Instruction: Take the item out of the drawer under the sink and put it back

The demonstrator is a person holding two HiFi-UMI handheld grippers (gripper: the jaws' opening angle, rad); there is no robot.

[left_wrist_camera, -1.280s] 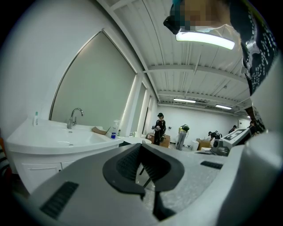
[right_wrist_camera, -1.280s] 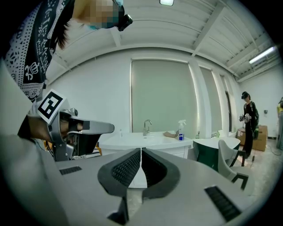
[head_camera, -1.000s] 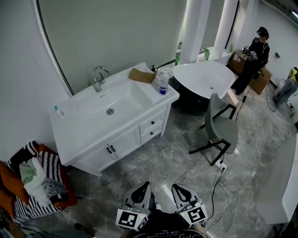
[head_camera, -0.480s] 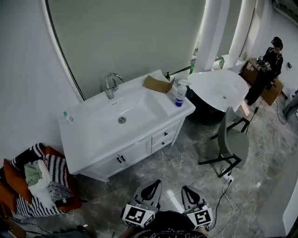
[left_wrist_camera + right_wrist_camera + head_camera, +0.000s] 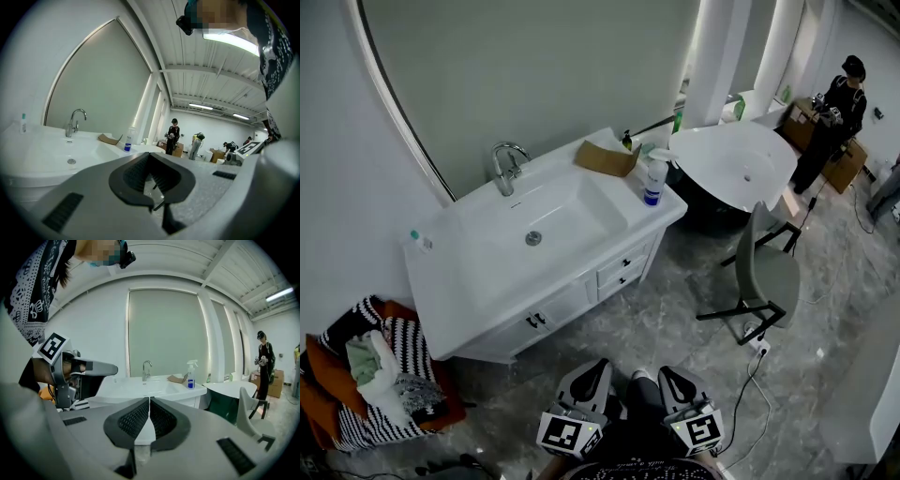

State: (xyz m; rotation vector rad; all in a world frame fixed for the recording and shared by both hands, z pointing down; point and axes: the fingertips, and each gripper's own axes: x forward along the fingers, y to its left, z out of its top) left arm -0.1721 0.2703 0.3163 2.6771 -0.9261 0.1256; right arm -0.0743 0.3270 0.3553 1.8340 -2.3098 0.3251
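- Your grey left gripper (image 5: 149, 156): jaws together, nothing between them.
- Your grey right gripper (image 5: 149, 399): jaws together, likewise empty.
- White vanity cabinet (image 5: 478, 272) with moulded sink: at 11 o'clock from both grippers, well apart.
- Two white knobbed drawers (image 5: 624, 268): closed under the counter's right end; contents hidden.

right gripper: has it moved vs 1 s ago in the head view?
Yes. The right gripper now sits slightly nearer the vanity drawers than before, so it has advanced toward the vanity. Its jaws are shut and empty.
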